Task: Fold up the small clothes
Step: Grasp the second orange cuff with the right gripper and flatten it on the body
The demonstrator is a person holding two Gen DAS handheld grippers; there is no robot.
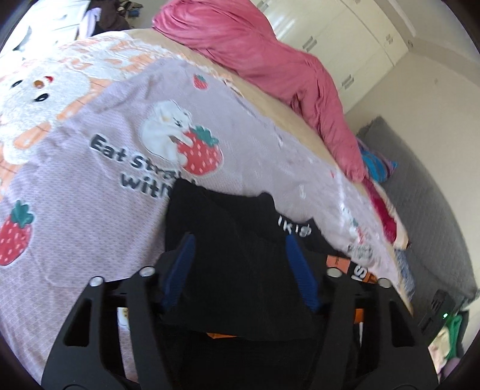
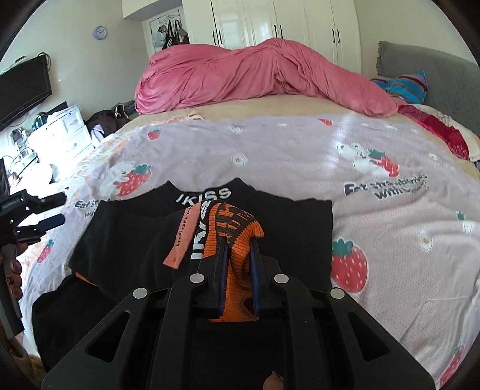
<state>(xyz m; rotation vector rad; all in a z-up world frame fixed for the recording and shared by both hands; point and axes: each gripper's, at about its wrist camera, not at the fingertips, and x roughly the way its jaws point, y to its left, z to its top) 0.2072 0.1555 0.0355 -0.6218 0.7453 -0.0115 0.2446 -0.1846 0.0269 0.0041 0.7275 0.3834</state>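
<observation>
A small black garment (image 2: 126,240) with a white "IKISS" waistband lies on the lilac strawberry bedspread (image 2: 300,156). My right gripper (image 2: 238,240) is shut on an orange and black knitted piece (image 2: 237,222) and holds it over the black garment. In the left wrist view my left gripper (image 1: 240,243) is open, its blue pads (image 1: 183,264) spread on either side of the black garment (image 1: 234,240), low over it. The left gripper also shows at the left edge of the right wrist view (image 2: 54,210), open and beside the cloth.
A bunched pink duvet (image 2: 255,72) lies across the far side of the bed. A striped pillow (image 2: 402,85) and grey headboard (image 2: 435,78) are at the right. White wardrobes (image 2: 285,21), a TV (image 2: 24,87) and a white dresser (image 2: 60,132) stand around.
</observation>
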